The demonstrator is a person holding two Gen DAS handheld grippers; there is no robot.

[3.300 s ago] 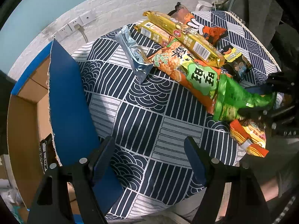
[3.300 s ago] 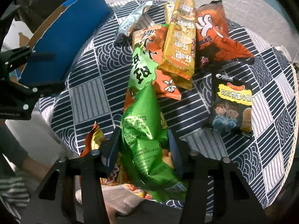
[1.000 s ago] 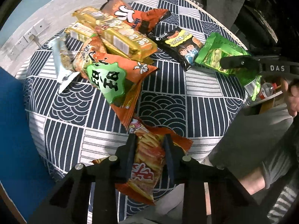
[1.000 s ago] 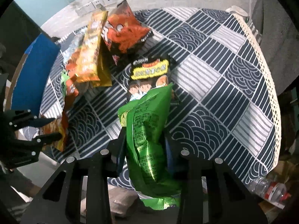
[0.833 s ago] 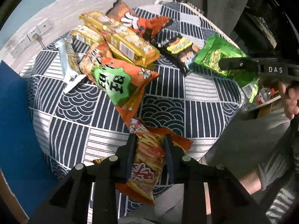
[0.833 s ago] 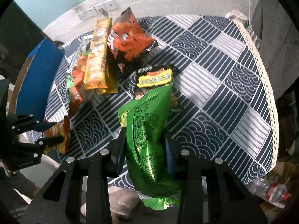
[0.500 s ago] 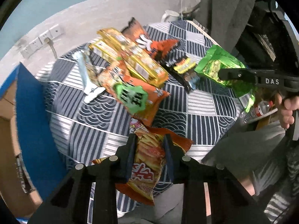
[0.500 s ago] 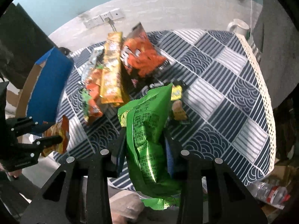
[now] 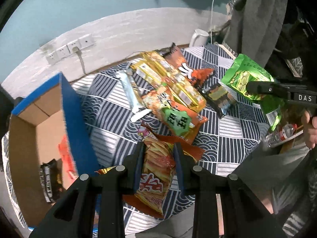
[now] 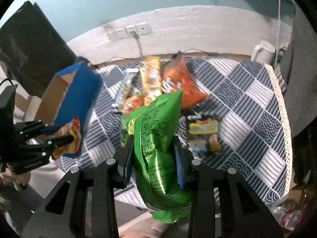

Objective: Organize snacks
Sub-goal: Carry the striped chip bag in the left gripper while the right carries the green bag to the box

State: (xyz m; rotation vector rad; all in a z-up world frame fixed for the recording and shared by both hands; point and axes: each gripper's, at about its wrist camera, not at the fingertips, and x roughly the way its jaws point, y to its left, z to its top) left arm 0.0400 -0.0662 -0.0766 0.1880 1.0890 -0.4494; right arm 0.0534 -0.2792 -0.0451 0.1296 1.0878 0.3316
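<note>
The left gripper [image 9: 157, 154] is clamped on an orange chip bag [image 9: 156, 170], held above the near table edge, just right of the open box [image 9: 77, 123]. The right gripper [image 10: 153, 150] is clamped on a green bag [image 10: 156, 138], raised over the table's [image 10: 257, 123] near edge. The remaining snacks lie piled at the table's far centre: a yellow pack [image 9: 168, 79], an orange bag [image 9: 172, 111], a black pack [image 9: 217, 97].

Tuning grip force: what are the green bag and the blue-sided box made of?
Green bag: looks like glossy plastic or foil-laminate film; it shows bright glare streaks and creases. Blue-sided box: likely corrugated cardboard, with a matte brown inside, a blue outer face and a raw edge.
</note>
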